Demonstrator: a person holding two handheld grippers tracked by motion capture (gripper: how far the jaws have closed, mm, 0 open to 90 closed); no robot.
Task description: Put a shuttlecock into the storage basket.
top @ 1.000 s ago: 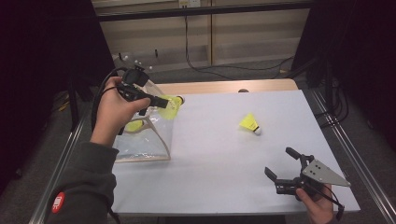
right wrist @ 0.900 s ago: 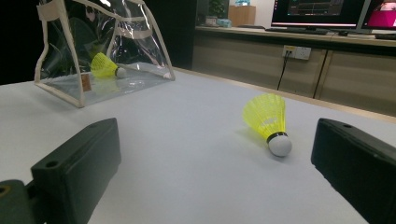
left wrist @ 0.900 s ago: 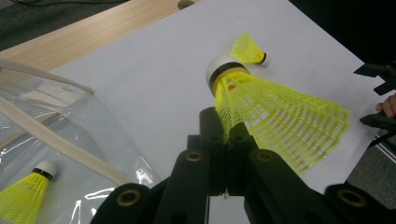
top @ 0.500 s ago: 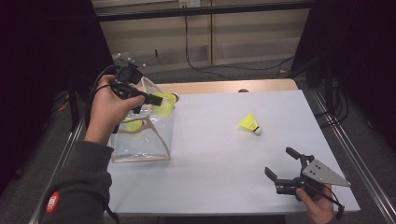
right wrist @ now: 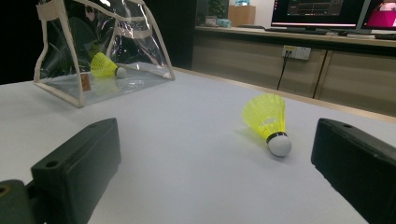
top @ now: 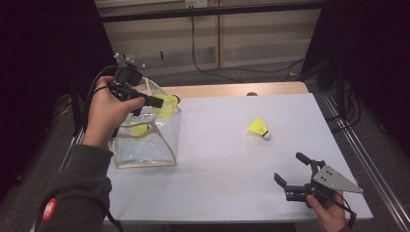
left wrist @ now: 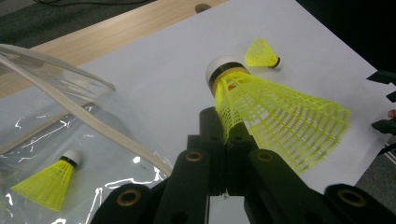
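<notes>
Left tongs (top: pixel 162 102), clenched on a shuttlecock (top: pixel 167 105), now raised over the clear bag (top: pixel 145 145) at the bench's left edge, ready to drop; right tongs (top: pixel 294 170) released, idle.

Left sleeve (top: pixel 77 186): you are wearing dark grey fabric with a red-and-white round patch near the cuff.
Left gripper (top: pixel 162 102): you are carrying a black body trailing a looping black cable.
Right gripper (top: pixel 291 174): you are gripping black blocky jaws under a grey three-cornered plate.
Jaw detail: brass-ringed screw holes are showing.
</notes>
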